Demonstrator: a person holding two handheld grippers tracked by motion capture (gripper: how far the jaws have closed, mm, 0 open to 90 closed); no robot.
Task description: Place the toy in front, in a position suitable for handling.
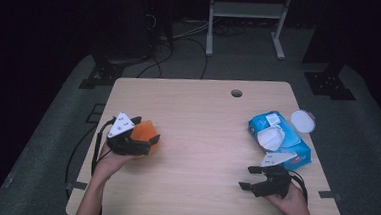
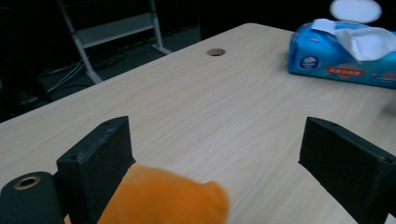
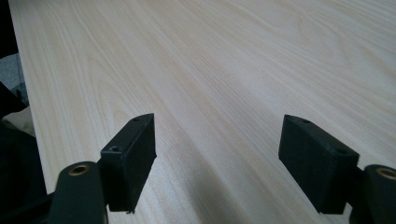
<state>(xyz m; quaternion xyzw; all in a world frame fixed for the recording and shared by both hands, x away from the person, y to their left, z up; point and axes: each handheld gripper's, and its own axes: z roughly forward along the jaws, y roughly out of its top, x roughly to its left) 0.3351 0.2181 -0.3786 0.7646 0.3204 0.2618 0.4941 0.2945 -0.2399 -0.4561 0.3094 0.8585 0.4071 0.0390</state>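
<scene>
Soft orange cloth lump (image 1: 144, 133) sits at the table's left side, between the jaws of the left gripper (image 1: 149, 141). Jaws stand wide apart; in the left gripper view the cloth (image 2: 166, 198) touches only one jaw, so it isn't clamped. It looks rounded and plush, probably bunched for an easy pinch. Right gripper (image 1: 248, 177) idles spread over bare light wood table (image 1: 202, 133), just beside the blue tissue pack (image 1: 282, 135).
</scene>
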